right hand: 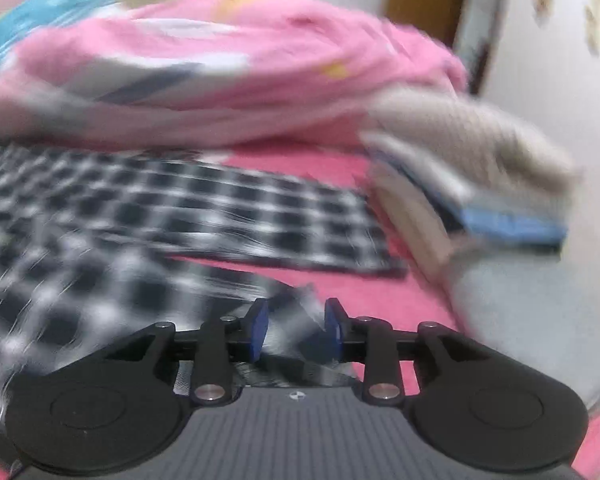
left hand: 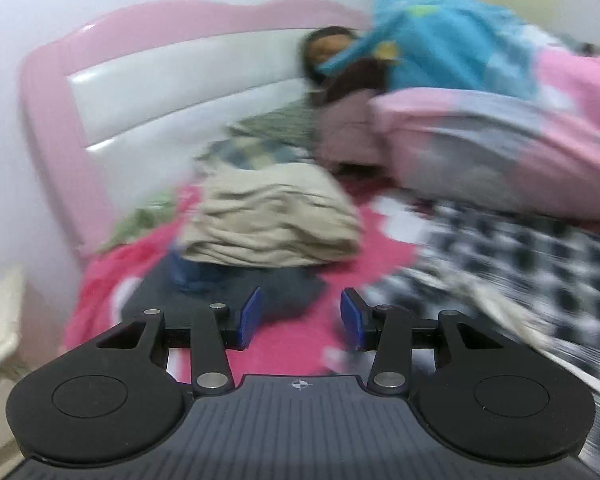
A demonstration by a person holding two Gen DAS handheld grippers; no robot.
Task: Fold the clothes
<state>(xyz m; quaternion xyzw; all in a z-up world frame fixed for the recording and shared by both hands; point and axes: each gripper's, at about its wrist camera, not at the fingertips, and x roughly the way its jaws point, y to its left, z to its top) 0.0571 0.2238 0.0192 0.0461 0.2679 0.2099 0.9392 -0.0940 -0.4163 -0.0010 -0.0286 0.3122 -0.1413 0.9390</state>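
Observation:
A black-and-white checked garment (right hand: 204,208) lies spread on the pink bedsheet (right hand: 380,292); its near corner (right hand: 292,320) reaches in between my right gripper's fingers. My right gripper (right hand: 296,328) is open, its blue pads (right hand: 259,330) apart, and the blur hides whether they touch the cloth. In the left wrist view the same checked garment (left hand: 520,276) lies to the right. My left gripper (left hand: 301,320) is open and empty over the pink bedsheet (left hand: 300,340), just short of a dark garment (left hand: 284,288). Both views are motion-blurred.
A folded beige pile (left hand: 272,220) sits ahead of the left gripper, with a pink headboard (left hand: 60,80) and a nightstand (left hand: 0,320) further left. A heaped pink quilt (right hand: 228,72) lies behind the checked garment. Folded clothes (right hand: 480,168) are stacked at right above something white (right hand: 520,320).

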